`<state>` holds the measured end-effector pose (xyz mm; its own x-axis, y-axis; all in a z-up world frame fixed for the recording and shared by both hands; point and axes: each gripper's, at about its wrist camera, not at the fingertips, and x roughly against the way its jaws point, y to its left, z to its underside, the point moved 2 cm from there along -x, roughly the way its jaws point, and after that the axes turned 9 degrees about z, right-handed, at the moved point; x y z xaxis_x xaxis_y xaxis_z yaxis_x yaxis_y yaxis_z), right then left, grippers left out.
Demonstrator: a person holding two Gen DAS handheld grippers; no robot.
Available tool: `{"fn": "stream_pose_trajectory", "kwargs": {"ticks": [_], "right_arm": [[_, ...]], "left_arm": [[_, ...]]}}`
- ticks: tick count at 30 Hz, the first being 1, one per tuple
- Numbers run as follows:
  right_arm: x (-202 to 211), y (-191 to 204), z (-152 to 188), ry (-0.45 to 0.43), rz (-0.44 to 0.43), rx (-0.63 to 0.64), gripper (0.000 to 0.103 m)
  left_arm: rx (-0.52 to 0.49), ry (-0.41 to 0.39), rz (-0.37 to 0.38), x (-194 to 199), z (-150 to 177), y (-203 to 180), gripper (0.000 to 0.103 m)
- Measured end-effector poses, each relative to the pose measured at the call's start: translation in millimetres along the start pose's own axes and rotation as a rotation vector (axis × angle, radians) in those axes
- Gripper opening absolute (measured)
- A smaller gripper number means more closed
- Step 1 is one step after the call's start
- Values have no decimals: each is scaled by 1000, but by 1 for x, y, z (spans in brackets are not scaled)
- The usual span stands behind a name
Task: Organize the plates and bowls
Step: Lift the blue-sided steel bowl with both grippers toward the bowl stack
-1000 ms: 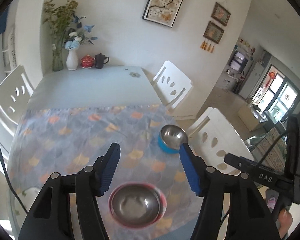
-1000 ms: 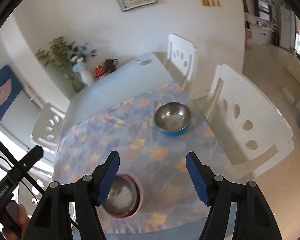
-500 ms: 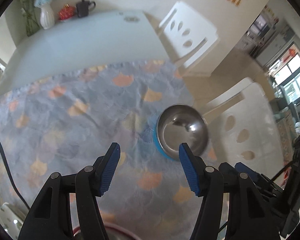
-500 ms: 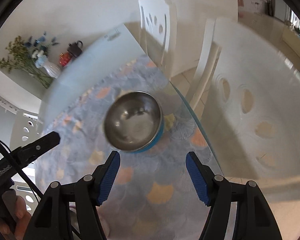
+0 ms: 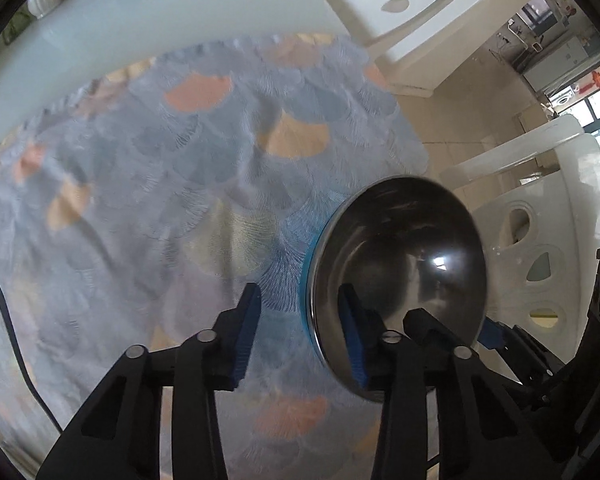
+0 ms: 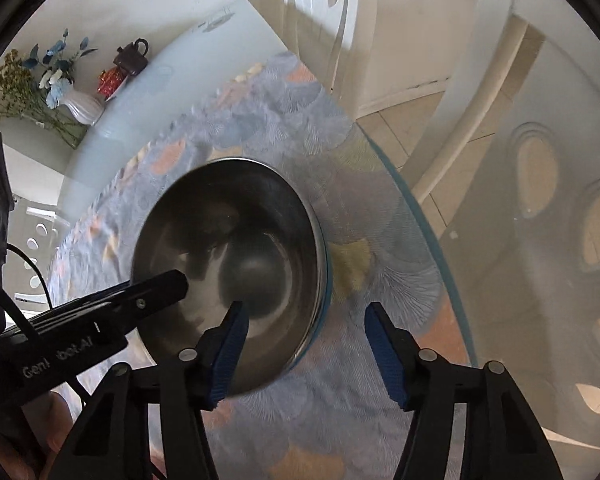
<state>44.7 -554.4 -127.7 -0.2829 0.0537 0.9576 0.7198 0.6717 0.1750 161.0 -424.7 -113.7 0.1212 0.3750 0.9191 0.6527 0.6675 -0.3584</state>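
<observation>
Steel bowl [image 5: 400,264] sits mouth-up — both grippers, left gripper [image 5: 300,328] and right gripper [image 6: 304,348], closing astride its rim, ungripped.

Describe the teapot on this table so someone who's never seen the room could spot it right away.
Start at the long white table and follow its bare end past the patterned cloth toward the wall. There, beside a white vase of blue flowers and a red dish, sits the small dark brown teapot, the only dark piece.
</observation>
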Motion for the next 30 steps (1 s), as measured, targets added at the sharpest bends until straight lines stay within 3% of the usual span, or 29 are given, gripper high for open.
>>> {"fn": "stream_pose_trajectory", "kwargs": {"ticks": [7, 11, 12, 17, 21, 30], "right_arm": [[-16, 2, -1, 13, -3, 8, 37], [-16, 1, -1, -5, -4, 3, 28], [-16, 2, 0, -6, -11, -2, 24], [-7, 5, 2, -28, 24, 9, 21], [23, 7, 6, -59, 6, 0, 21], [123, 50, 38, -185, -37, 49, 21]], "left_arm": [[-27, 16, -14, -10, 3, -2, 26], [-34, 19, 23, -11, 3, -5, 11], [-42, 14, 30, -11, 4, -7, 11], [-89, -18, 7, -3, 6, -16, 11], [-102, -76, 33, 30, 12, -23, 11], [-113, -258, 42, 151, 60, -24, 11]]}}
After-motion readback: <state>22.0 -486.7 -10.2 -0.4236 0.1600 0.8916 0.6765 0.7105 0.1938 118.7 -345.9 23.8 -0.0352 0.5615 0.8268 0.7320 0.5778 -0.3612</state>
